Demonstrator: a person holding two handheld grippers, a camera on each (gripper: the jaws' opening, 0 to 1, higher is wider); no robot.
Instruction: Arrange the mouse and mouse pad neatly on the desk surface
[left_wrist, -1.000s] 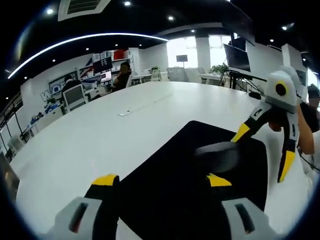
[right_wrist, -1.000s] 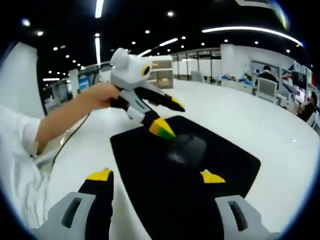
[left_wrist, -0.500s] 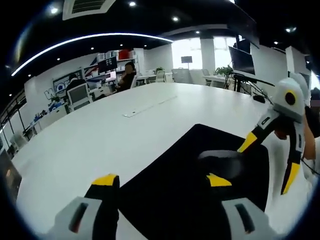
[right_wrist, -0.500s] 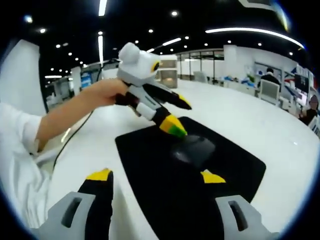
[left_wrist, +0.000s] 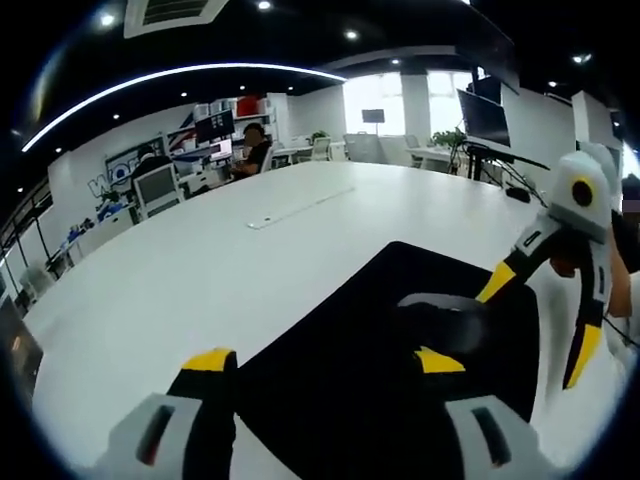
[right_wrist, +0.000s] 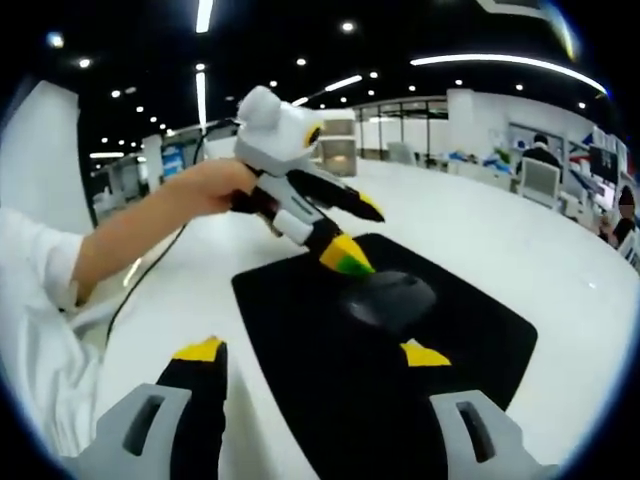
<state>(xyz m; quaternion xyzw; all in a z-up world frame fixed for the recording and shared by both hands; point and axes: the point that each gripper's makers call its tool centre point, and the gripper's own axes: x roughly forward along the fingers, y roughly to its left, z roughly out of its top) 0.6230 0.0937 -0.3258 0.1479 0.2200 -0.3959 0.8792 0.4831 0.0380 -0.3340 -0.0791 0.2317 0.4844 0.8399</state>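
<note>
A black mouse pad (left_wrist: 330, 400) (right_wrist: 300, 350) lies on the white desk (left_wrist: 200, 270), and a dark grey mouse (left_wrist: 440, 322) (right_wrist: 390, 298) sits on it. My left gripper (left_wrist: 323, 360) stands open low over the pad, with the mouse just beyond its right jaw tip. In the right gripper view a hand holds that left gripper (right_wrist: 358, 235), whose lower yellow tip is at the mouse's far edge. My right gripper (right_wrist: 312, 352) is open over the pad, short of the mouse. In the left gripper view the right gripper (left_wrist: 540, 315) has one jaw tip against the mouse's right side.
The long white desk (right_wrist: 520, 240) stretches far beyond the pad. A thin pale strip (left_wrist: 300, 207) lies on it further off. Office chairs, monitors and seated people (left_wrist: 250, 150) are at the room's far side. A white sleeve (right_wrist: 40, 300) fills the left of the right gripper view.
Both views have shifted slightly. The left gripper has edged closer to the mouse's far edge; mouse and pad have barely moved. Both grippers stay open.
</note>
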